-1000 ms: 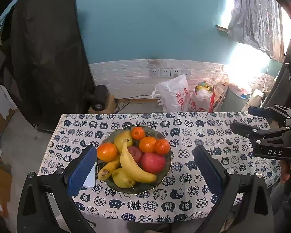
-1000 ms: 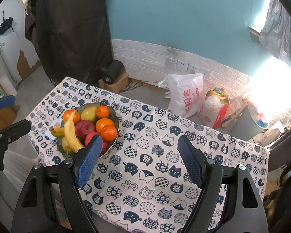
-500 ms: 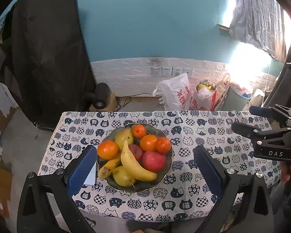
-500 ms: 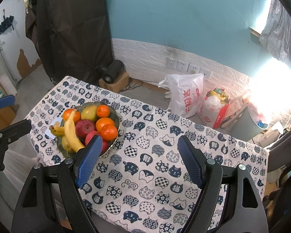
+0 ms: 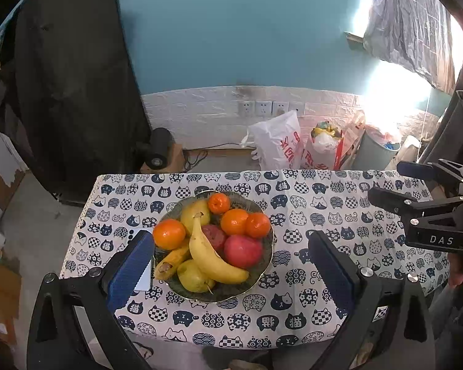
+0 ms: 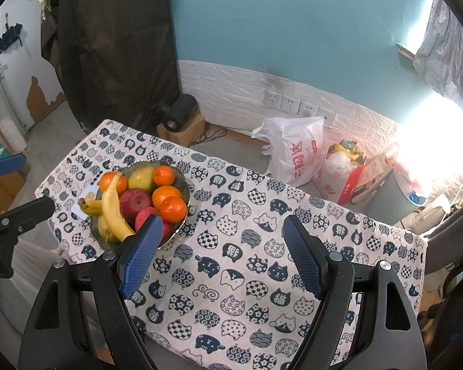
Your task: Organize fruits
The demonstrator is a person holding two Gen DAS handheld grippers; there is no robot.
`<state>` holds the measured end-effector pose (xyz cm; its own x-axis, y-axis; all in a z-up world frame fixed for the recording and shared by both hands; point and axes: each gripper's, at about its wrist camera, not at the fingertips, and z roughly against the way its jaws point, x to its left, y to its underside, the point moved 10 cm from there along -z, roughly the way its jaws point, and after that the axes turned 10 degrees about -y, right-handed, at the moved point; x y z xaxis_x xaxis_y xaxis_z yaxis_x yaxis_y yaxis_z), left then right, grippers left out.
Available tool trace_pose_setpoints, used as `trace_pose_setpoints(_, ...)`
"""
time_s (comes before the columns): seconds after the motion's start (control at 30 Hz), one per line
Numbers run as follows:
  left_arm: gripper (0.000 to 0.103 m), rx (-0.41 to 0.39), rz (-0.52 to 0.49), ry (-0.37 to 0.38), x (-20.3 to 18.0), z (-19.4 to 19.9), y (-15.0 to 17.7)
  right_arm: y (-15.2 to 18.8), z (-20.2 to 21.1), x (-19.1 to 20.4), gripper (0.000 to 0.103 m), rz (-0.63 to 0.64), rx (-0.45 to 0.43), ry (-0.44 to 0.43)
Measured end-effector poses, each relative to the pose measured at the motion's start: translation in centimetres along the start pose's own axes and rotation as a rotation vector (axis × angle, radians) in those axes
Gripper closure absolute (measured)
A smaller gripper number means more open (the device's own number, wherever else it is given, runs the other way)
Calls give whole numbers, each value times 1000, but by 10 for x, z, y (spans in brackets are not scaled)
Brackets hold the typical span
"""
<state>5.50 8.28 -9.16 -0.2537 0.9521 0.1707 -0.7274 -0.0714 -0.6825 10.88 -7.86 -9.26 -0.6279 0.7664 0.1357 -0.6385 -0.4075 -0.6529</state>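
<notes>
A dark bowl (image 5: 264, 265) on the cat-print tablecloth (image 5: 324, 209) holds bananas (image 5: 211, 257), red apples (image 5: 242, 251), pears (image 5: 194, 277) and several oranges (image 5: 169, 233). My left gripper (image 5: 231, 274) is open and empty, hovering above the near side of the bowl. The bowl also shows in the right wrist view (image 6: 184, 185), at the left. My right gripper (image 6: 222, 257) is open and empty above the cloth, to the right of the bowl. Each gripper shows at the edge of the other's view.
A white card (image 5: 143, 280) lies on the cloth left of the bowl. Behind the table stand plastic bags (image 5: 277, 145), a bin (image 5: 376, 157), a small box with a black speaker (image 5: 159, 154) and a black cloth panel (image 5: 74, 77).
Both views have shifted only slightly; the left gripper has drifted a little back from the bowl. Both stay open and empty.
</notes>
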Motion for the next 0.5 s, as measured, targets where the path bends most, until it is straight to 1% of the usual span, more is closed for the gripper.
trace_pose_setpoints(0.5, 2, 5, 3, 3, -2, 1, 0, 0, 2, -2, 24, 0, 0, 1)
